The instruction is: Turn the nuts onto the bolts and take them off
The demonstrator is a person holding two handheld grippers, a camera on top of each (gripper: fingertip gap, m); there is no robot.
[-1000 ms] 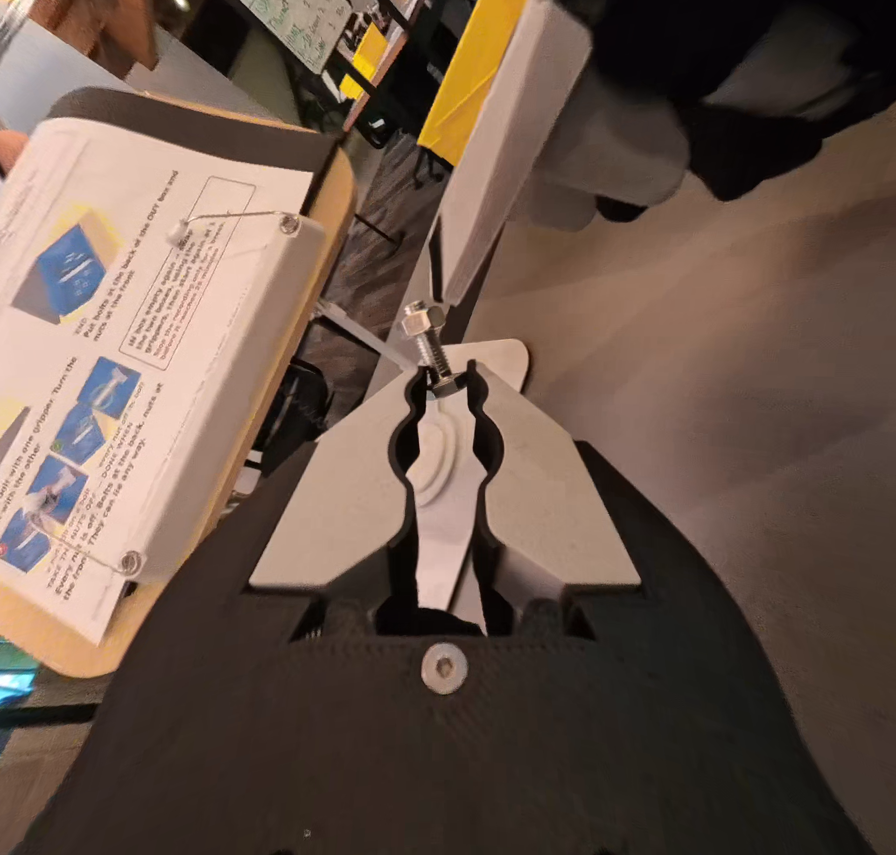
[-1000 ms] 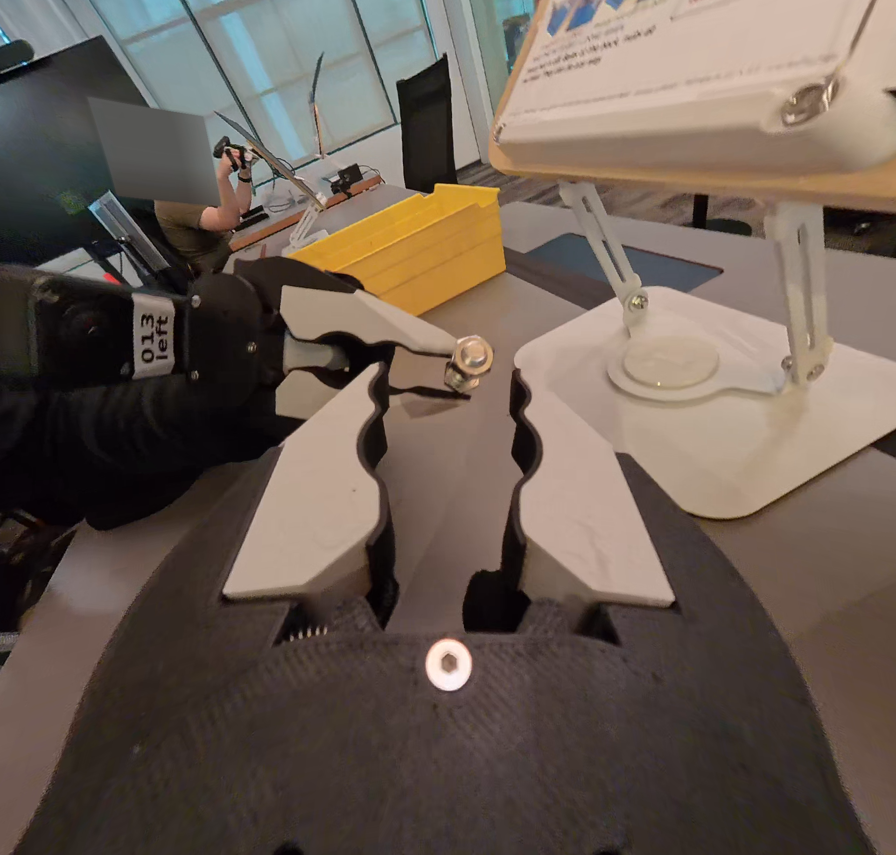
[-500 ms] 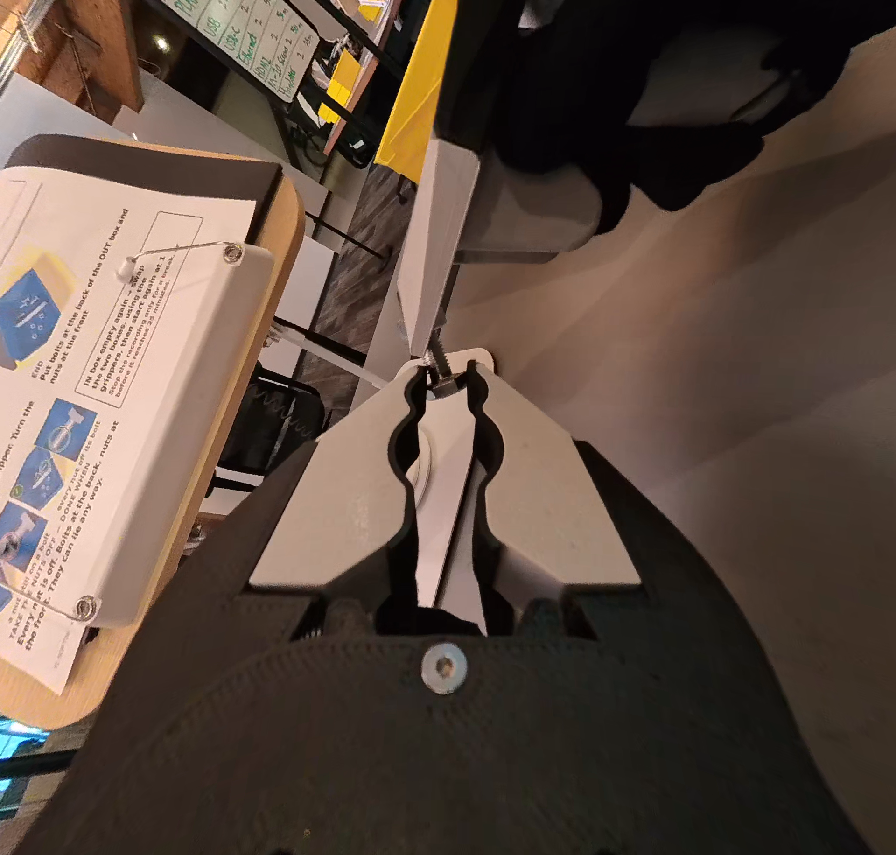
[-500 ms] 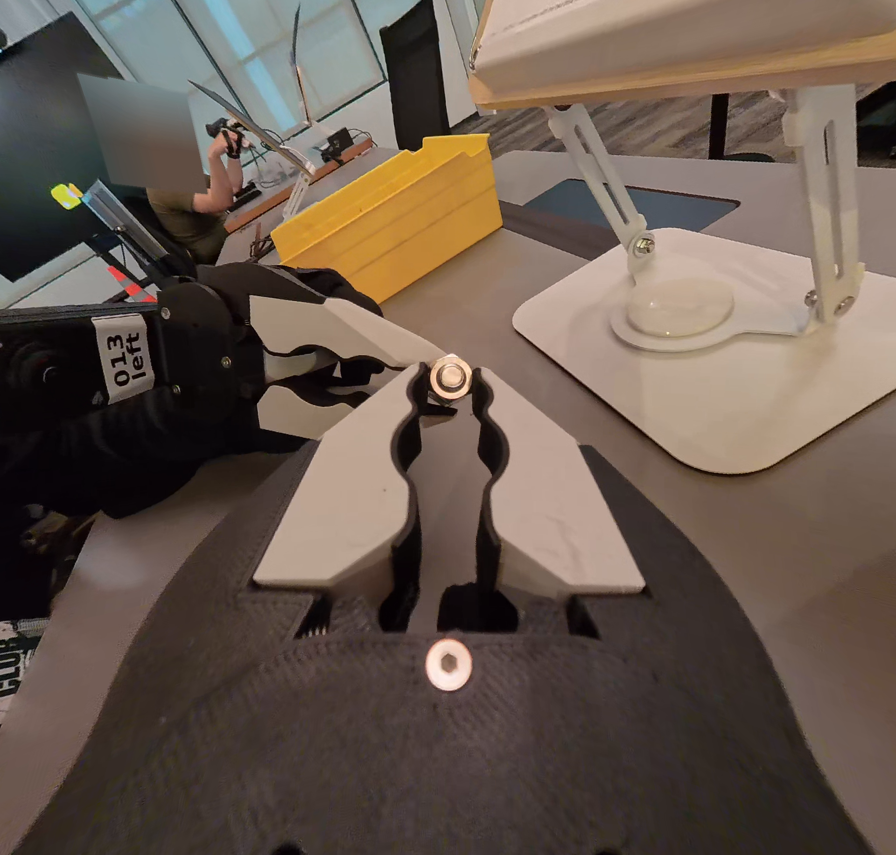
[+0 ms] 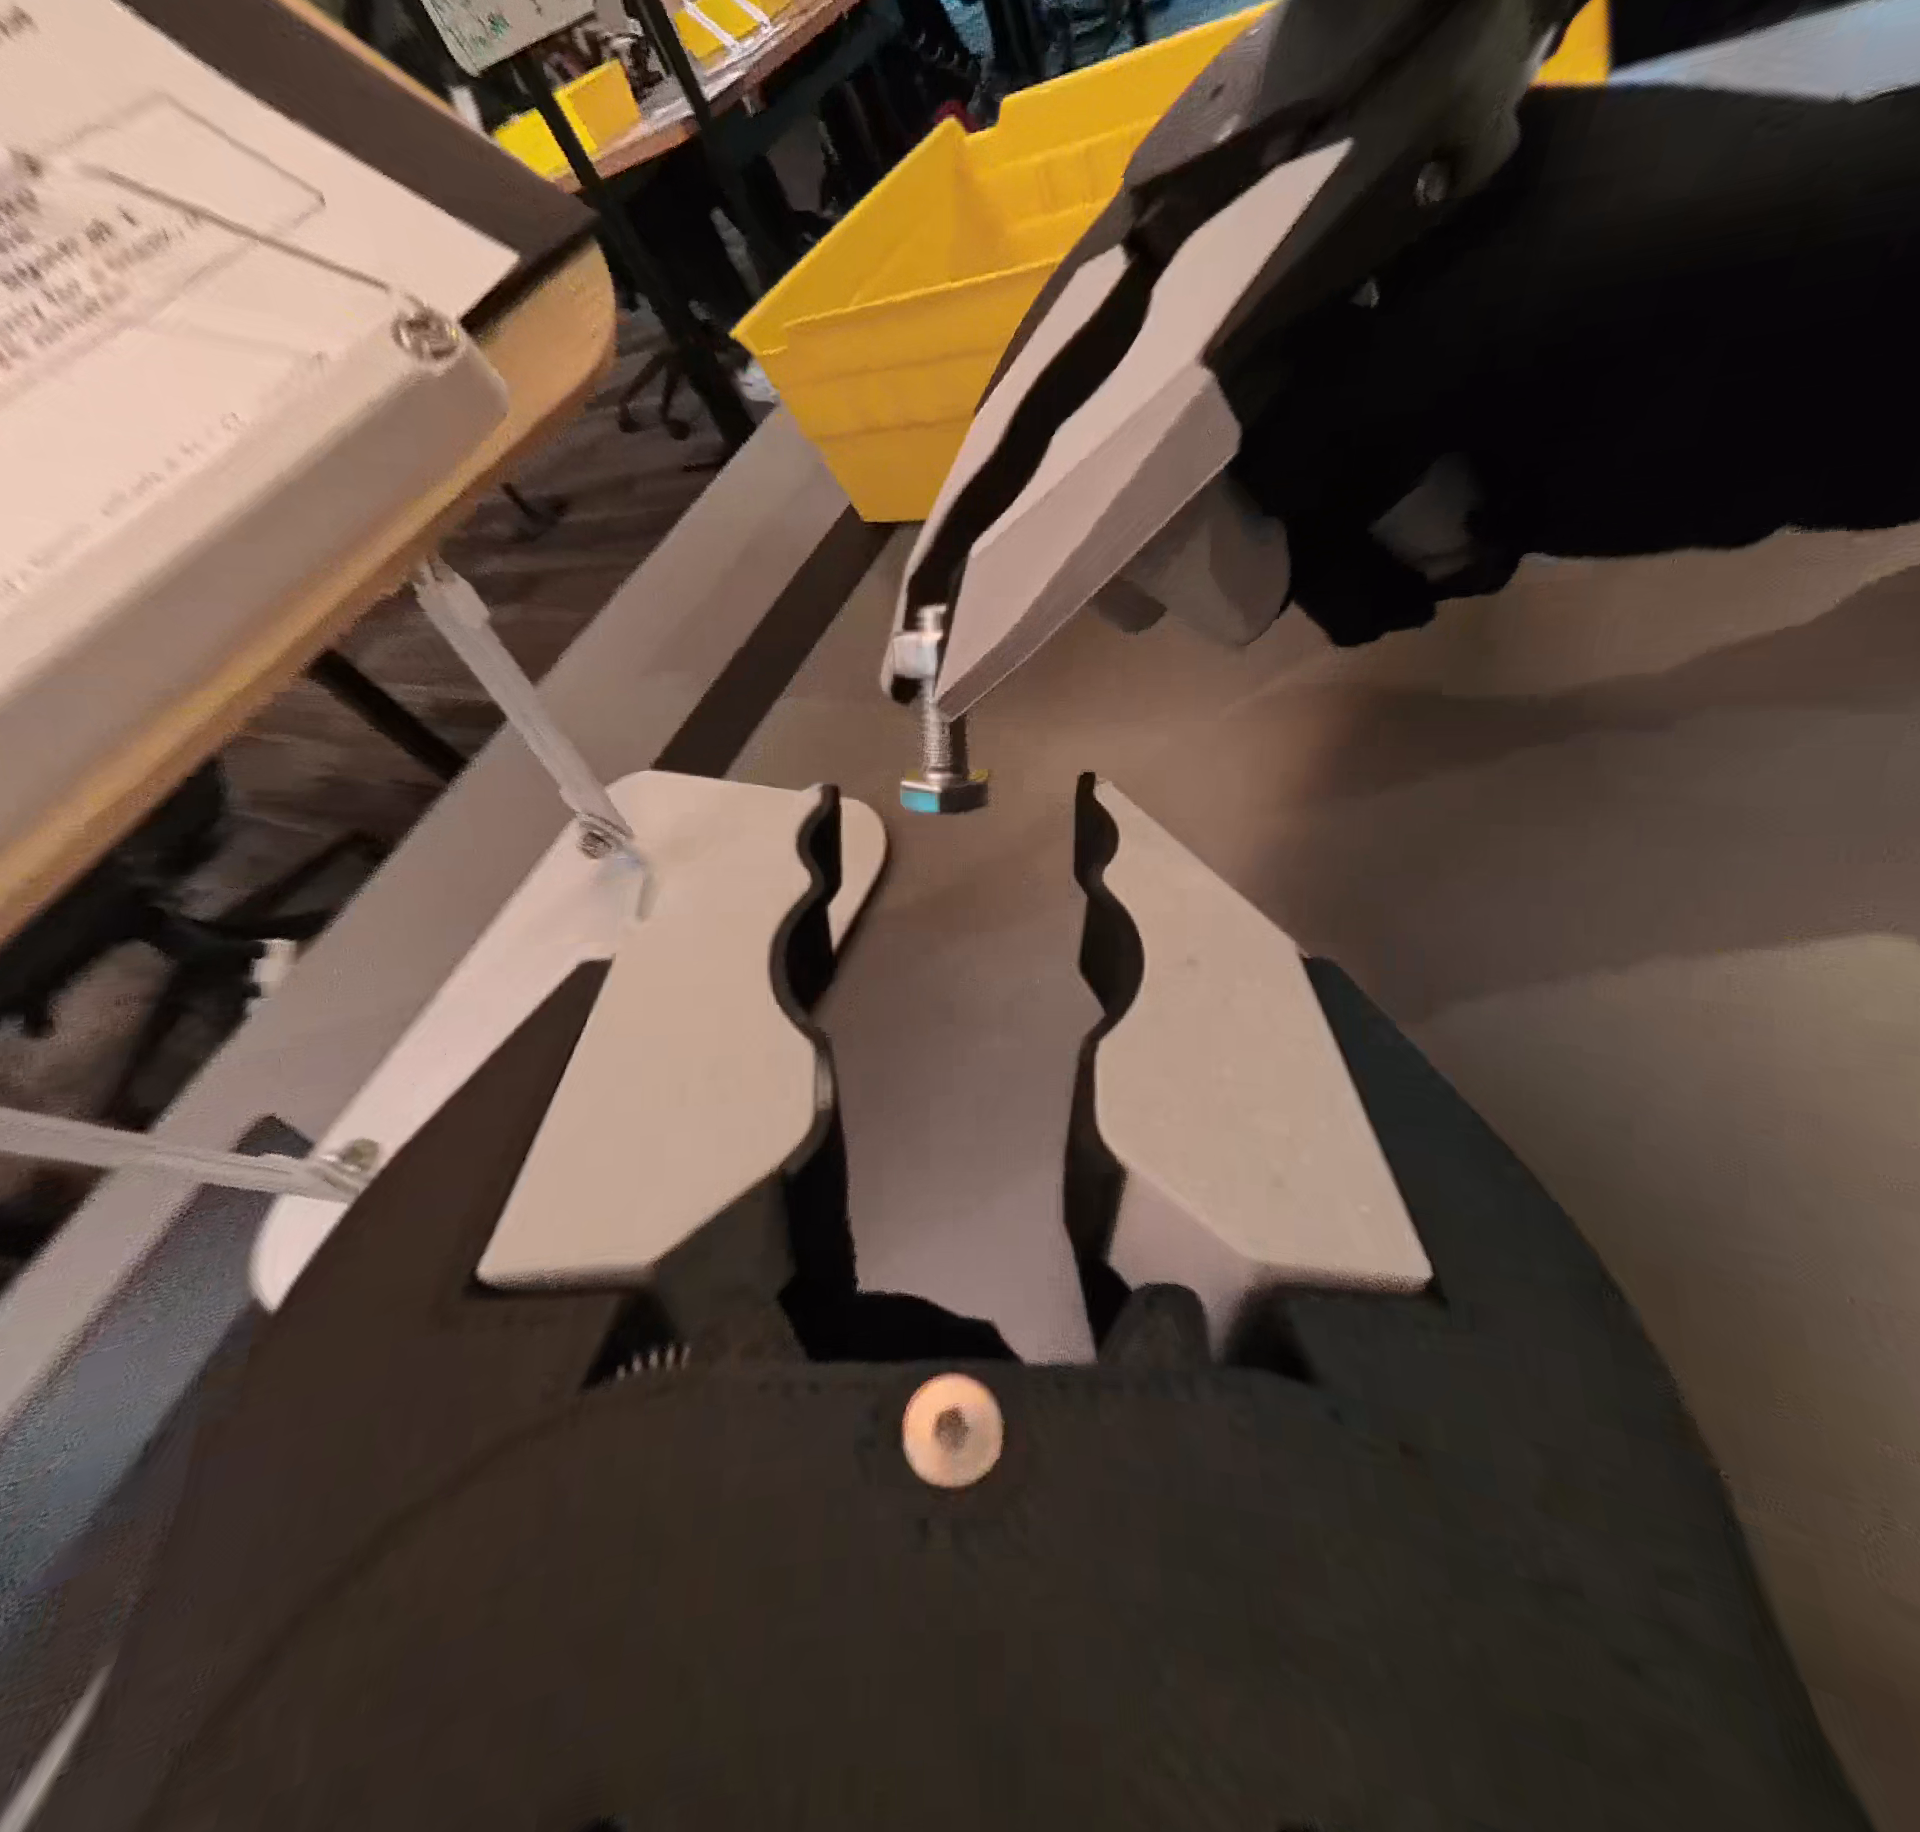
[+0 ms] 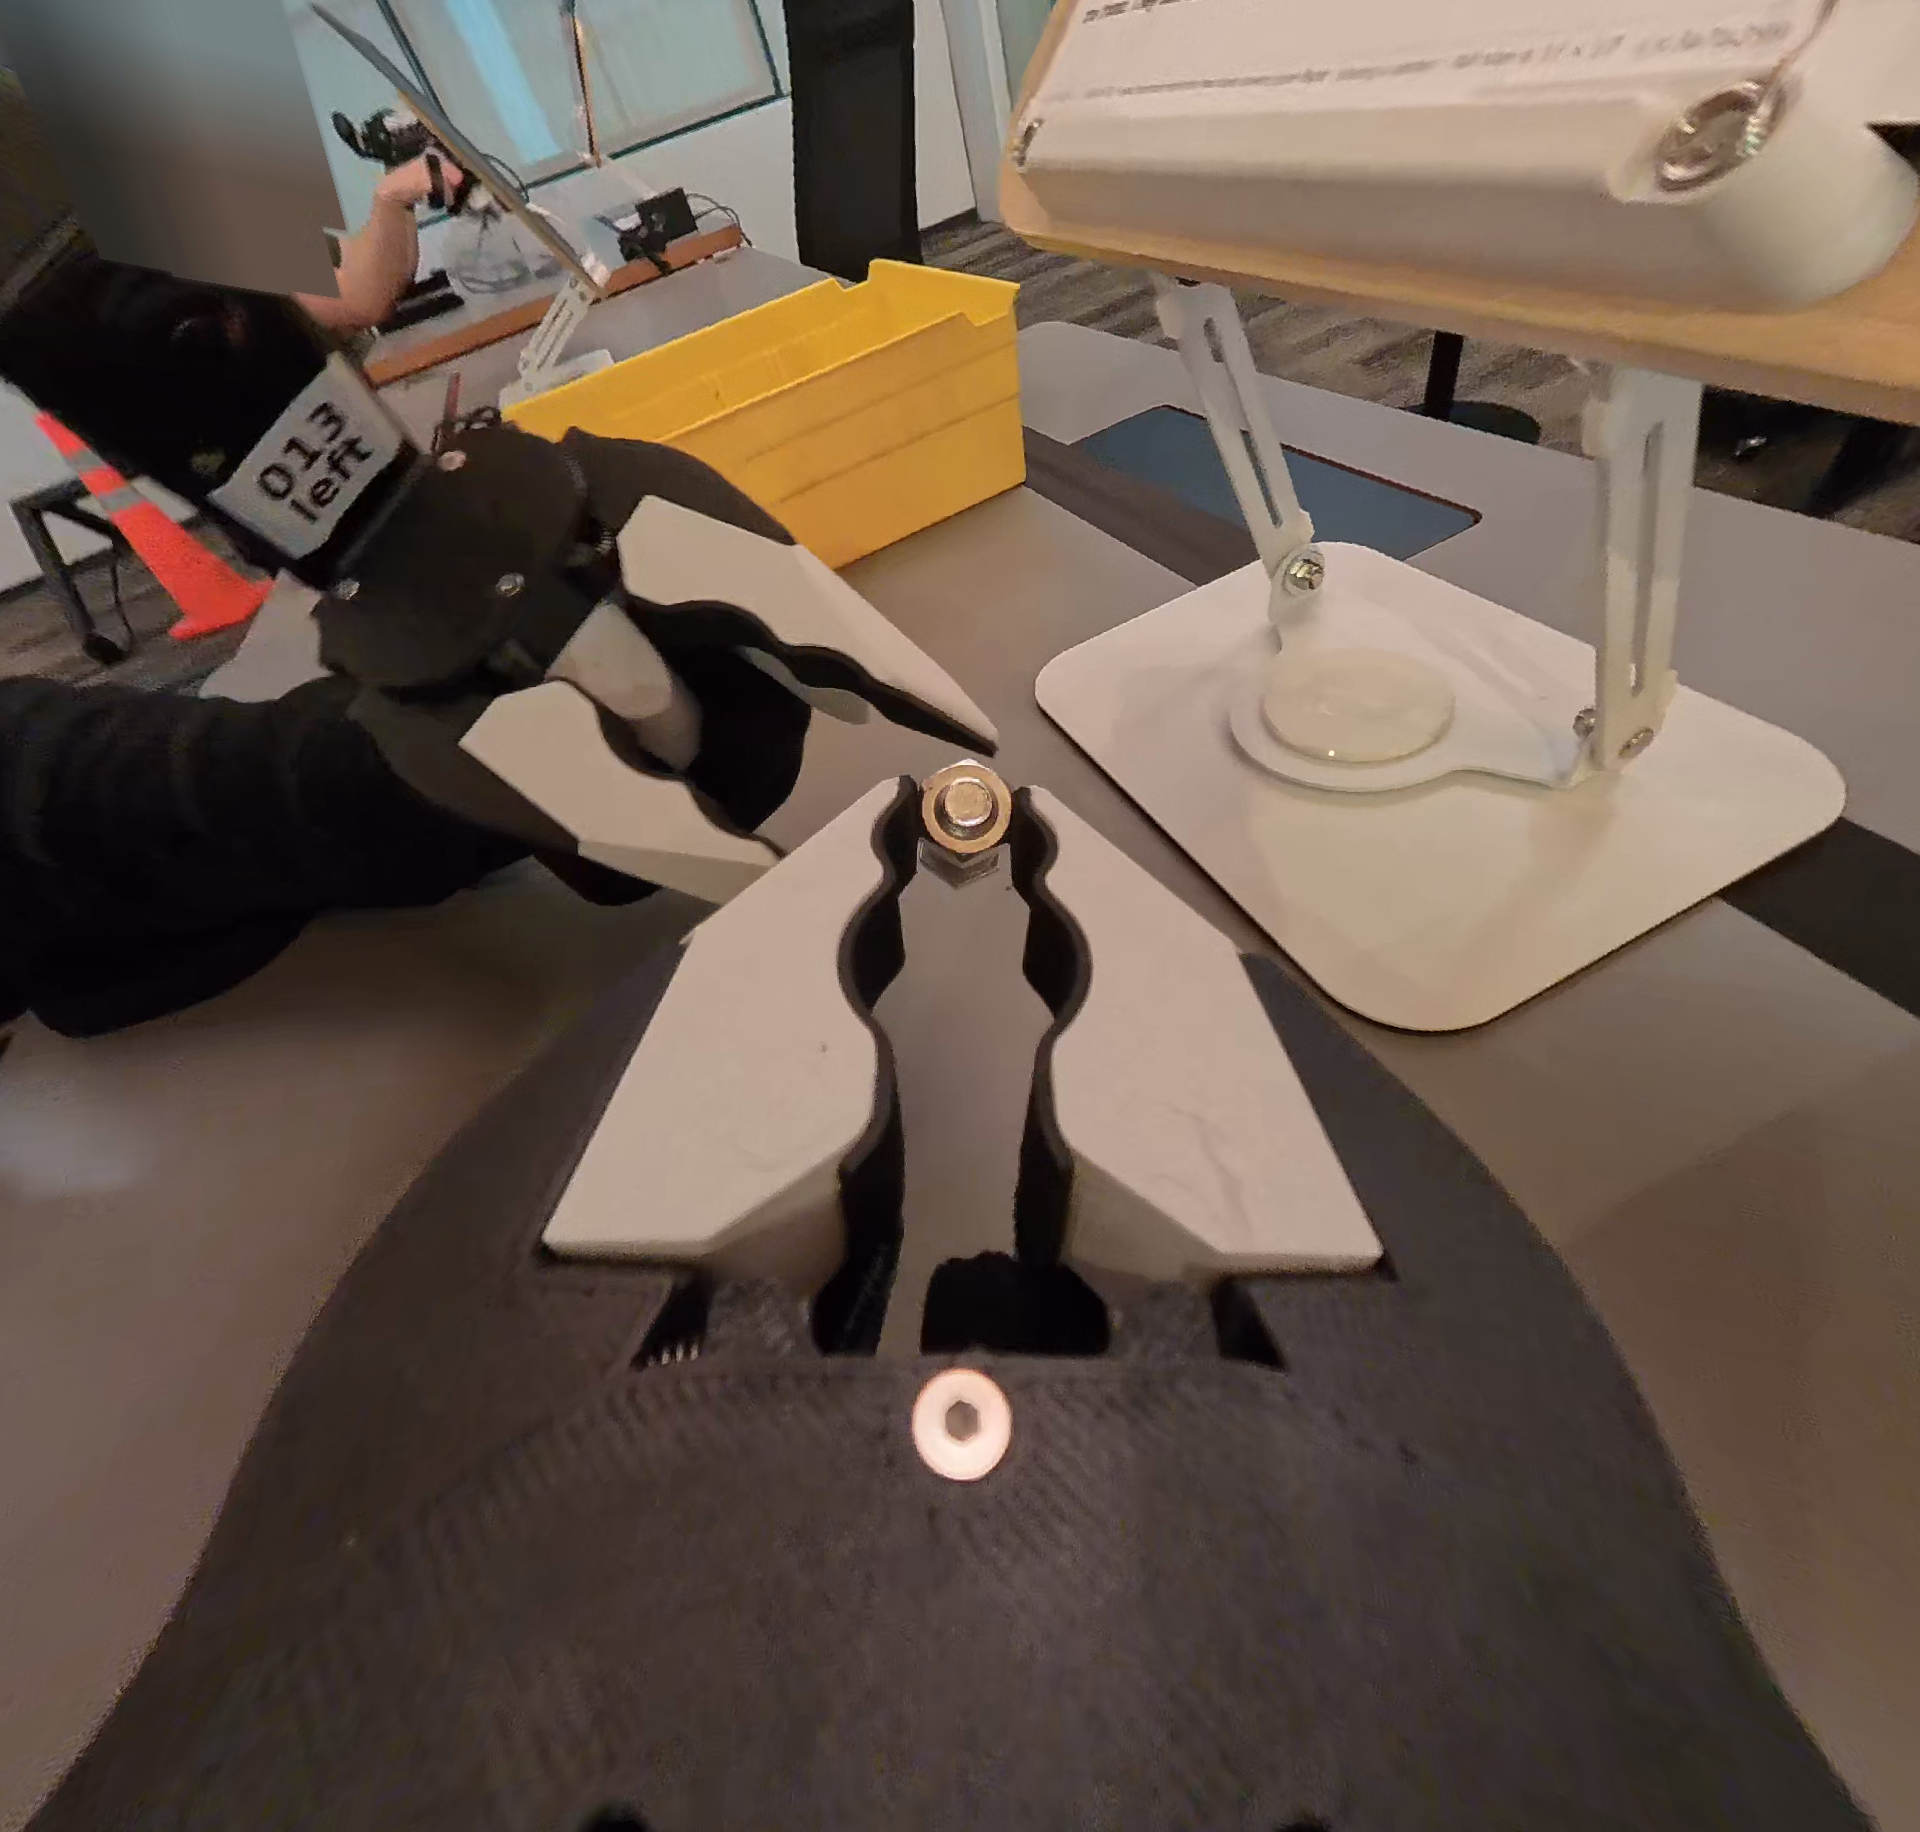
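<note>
Grey table, yellow bin, white stand base

Nut between right tool tips

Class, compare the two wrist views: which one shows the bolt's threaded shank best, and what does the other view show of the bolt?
The left wrist view: the bolt hangs side-on below the right gripper, threads and hex head both clear. The right wrist view looks along its axis, showing only the bolt end ringed by the nut, and part of the head.
</note>
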